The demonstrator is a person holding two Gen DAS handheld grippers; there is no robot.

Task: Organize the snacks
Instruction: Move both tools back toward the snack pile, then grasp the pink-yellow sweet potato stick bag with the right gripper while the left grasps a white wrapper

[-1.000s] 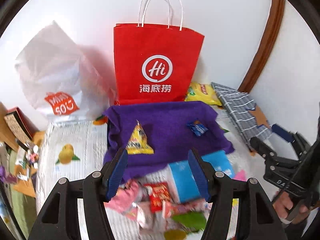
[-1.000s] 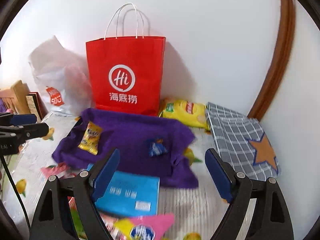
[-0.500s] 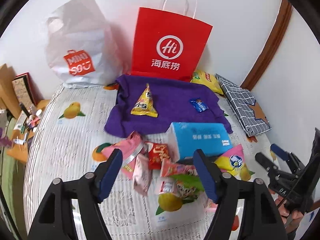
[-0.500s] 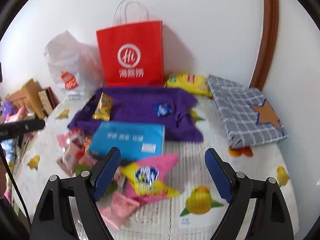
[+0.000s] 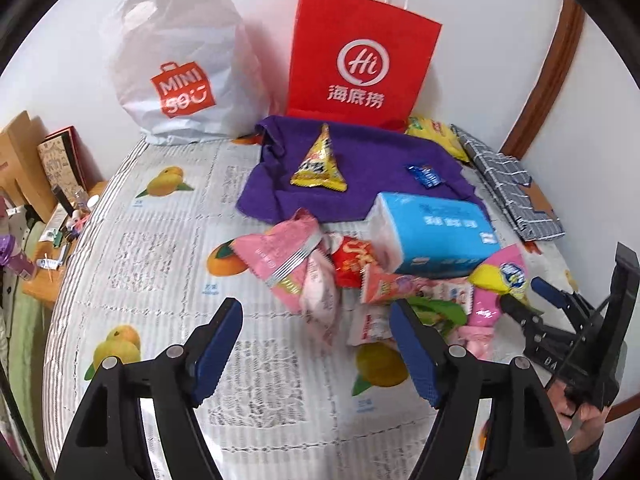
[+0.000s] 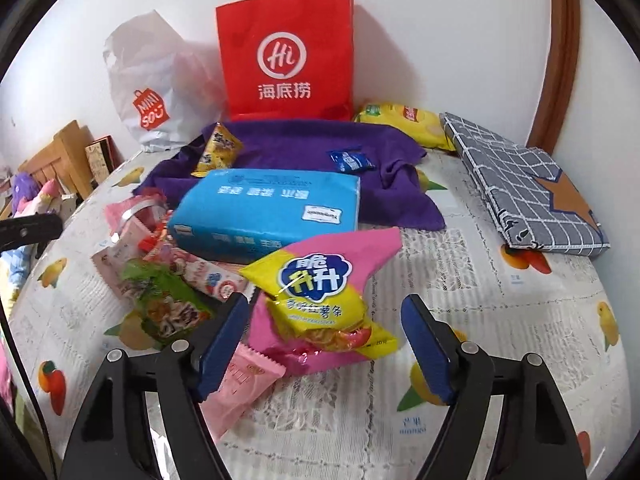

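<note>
A pile of snack packets (image 5: pixel 320 272) lies on the fruit-print tablecloth (image 5: pixel 160 248), with a blue tissue pack (image 5: pixel 436 236) at its back. A pink and yellow snack bag (image 6: pixel 320 292) lies nearest my right gripper (image 6: pixel 324 344), which is open and empty just above it. My left gripper (image 5: pixel 316 344) is open and empty in front of the pile. A purple cloth (image 5: pixel 360 168) behind holds a yellow triangular packet (image 5: pixel 320 162) and a small blue packet (image 5: pixel 425 175). The right gripper also shows in the left wrist view (image 5: pixel 536 300).
A red paper bag (image 5: pixel 360 60) and a white plastic bag (image 5: pixel 180 76) stand against the wall. A yellow chip bag (image 6: pixel 404 124) and a checked folded bag (image 6: pixel 524 188) lie at the back right. Clutter (image 5: pixel 52 200) sits off the table's left edge.
Both grippers have pulled back and risen from the purple cloth. The snack pile has come into full view in front of them. Both stay open.
</note>
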